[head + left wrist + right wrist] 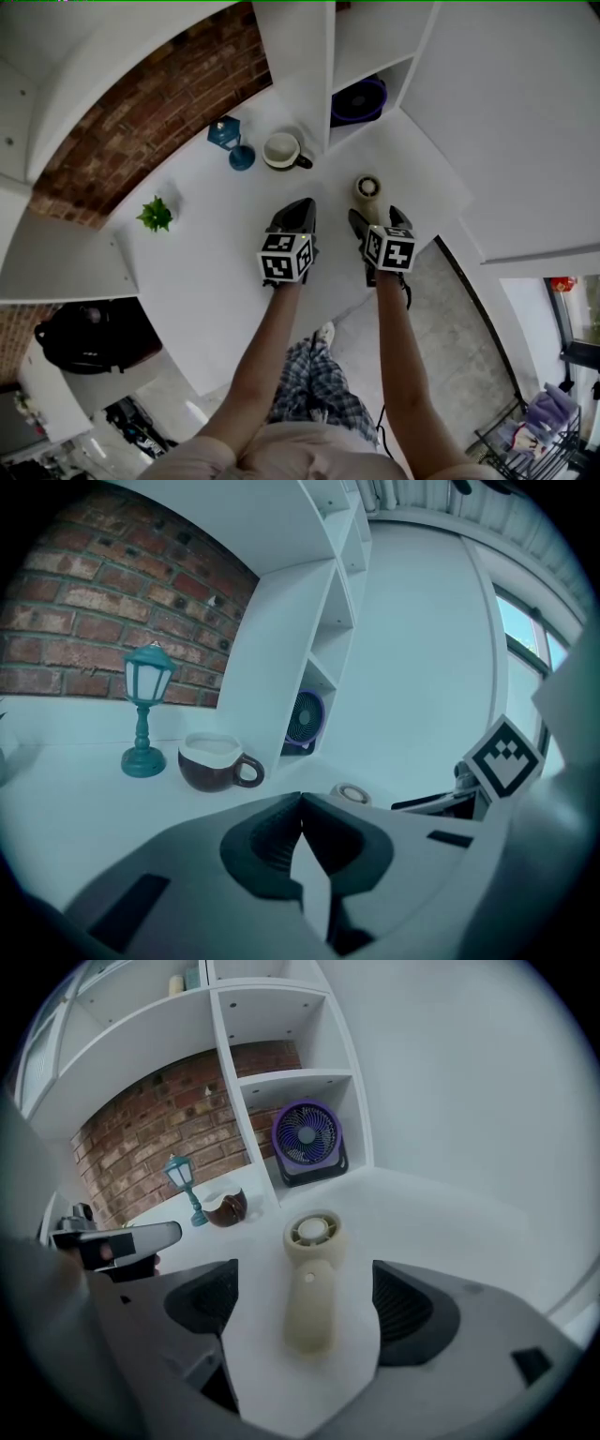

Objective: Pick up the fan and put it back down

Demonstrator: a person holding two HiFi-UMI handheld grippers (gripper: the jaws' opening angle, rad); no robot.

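A cream handheld fan (309,1279) lies flat on the white table (441,1213), round head away from me and handle toward me. My right gripper (307,1299) is open, with one jaw on each side of the handle and neither pad touching it. In the head view the fan (367,187) shows just beyond the right gripper (377,217). My left gripper (295,214) rests beside it to the left, its jaws shut (300,803) with nothing between them.
A purple desk fan (307,1138) stands in the lowest cubby of the white shelf unit (309,66). A brown-and-white mug (283,150) and a teal lantern lamp (225,133) stand by the brick wall. A small green plant (156,214) sits far left. The table's front edge is near me.
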